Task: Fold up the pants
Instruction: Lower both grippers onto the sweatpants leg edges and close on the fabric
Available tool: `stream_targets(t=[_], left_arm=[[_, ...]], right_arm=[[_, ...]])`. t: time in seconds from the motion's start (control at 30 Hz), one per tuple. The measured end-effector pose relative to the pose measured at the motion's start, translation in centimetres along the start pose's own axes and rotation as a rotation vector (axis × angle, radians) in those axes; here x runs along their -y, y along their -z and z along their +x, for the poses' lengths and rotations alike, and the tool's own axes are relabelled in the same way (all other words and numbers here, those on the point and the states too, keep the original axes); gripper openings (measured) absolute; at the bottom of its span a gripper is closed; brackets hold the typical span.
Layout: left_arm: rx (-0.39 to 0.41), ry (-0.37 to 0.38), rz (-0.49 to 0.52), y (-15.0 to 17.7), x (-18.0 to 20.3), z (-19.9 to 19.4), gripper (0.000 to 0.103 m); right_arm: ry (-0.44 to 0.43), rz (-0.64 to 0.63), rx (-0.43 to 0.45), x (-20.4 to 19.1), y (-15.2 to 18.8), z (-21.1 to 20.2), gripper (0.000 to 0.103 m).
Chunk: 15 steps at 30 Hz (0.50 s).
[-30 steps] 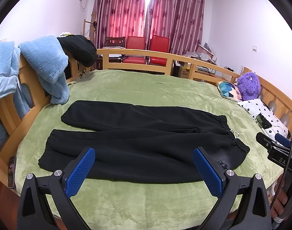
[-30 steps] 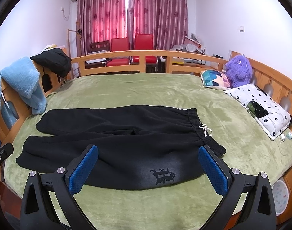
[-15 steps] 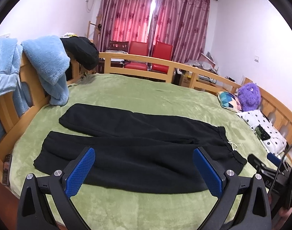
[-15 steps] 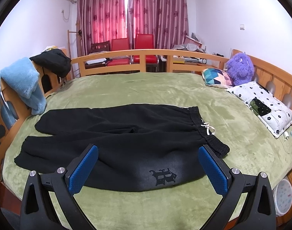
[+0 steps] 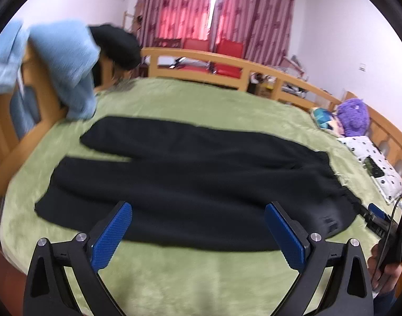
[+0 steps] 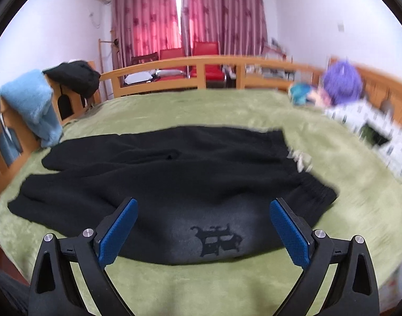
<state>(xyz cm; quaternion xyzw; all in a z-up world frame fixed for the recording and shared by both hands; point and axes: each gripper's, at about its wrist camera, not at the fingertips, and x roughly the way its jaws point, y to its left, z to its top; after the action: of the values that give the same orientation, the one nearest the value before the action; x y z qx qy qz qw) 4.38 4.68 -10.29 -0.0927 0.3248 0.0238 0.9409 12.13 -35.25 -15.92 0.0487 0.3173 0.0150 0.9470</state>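
Note:
Black pants (image 5: 190,173) lie flat across a green blanket (image 5: 201,97), legs to the left, waistband with a white drawstring to the right. My left gripper (image 5: 198,226) hangs open above the near leg, nothing between its blue pads (image 5: 110,237). In the right wrist view the pants (image 6: 158,184) show a dark printed emblem (image 6: 218,239) near the hip. My right gripper (image 6: 203,226) stands wide over that emblem and its jaws are closing, with nothing gripped between them. At the left view's right edge the other gripper's tip (image 5: 377,218) and a hand show.
A wooden bed rail (image 6: 201,73) rings the blanket. Blue towels (image 5: 66,63) and a dark garment (image 5: 116,44) hang on the left rail. A purple plush toy (image 5: 353,117) and a spotted pillow (image 5: 374,163) lie at the right. Red chairs stand behind, before pink curtains.
Both grippers have dropped toward the bed, so the pants look larger and closer. The right gripper's fingers stand slightly narrower than before. The pants have not moved.

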Motion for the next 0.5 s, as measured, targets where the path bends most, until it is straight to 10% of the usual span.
stream_targets(t=[0.17, 0.5], left_arm=[[-0.073, -0.053, -0.129, 3.8, -5.5, 3.4, 0.09], [-0.163, -0.052, -0.406, 6.6, -13.8, 10.5, 0.083]], right_arm=[[0.03, 0.123, -0.101, 4.5, 2.6, 4.8, 0.078], [0.022, 0.311, -0.25, 9.5, 6.0, 7.4, 0.078]])
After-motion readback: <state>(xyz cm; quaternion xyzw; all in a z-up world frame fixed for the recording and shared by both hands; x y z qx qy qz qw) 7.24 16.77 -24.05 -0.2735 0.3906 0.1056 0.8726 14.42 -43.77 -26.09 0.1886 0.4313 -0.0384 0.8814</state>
